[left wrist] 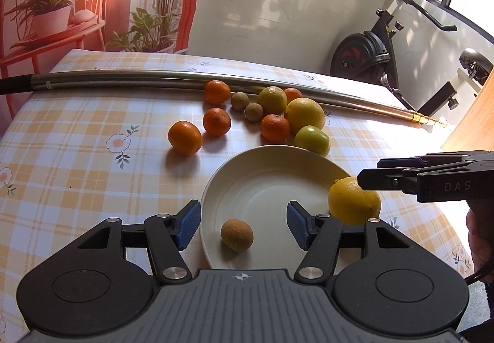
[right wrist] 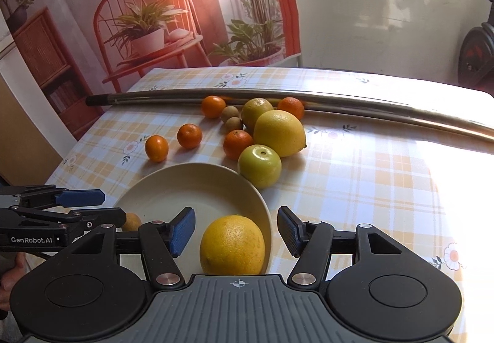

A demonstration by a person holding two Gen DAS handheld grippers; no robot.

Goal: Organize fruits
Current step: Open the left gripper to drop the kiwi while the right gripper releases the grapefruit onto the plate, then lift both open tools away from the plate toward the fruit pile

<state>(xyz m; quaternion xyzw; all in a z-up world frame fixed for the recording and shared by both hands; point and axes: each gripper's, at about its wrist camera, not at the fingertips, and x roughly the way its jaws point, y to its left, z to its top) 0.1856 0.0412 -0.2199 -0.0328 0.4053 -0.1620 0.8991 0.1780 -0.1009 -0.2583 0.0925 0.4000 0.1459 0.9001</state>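
Right wrist view: lemon (right wrist: 232, 245) lies lengthwise toward camera between spread right claw (right wrist: 236, 232); left claw (left wrist: 244, 224) gapes.

We see the table (right wrist: 355, 176), covered in checked cloth, carrying a cream bowl (right wrist: 173, 185), loose fruits (right wrist: 279, 133) and a metal pole (right wrist: 339, 102).

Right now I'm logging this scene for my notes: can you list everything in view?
Bowl: one, cream, near table edge.
Kiwi: one, brown, in the bowl.
Lemon: one, yellow, inside the bowl at its right rim.
Tangerines: five, orange, loose beyond the bowl.
Small brown fruits: two, beside the far tangerines.
Large lemons: two, yellow, behind the bowl.
Green apple: one, touching the bowl's far rim.
Metal pole: one, silver, across the table.
Tablecloth: one, yellow plaid.
Left hand-held gripper: open.
Right hand-held gripper: open.
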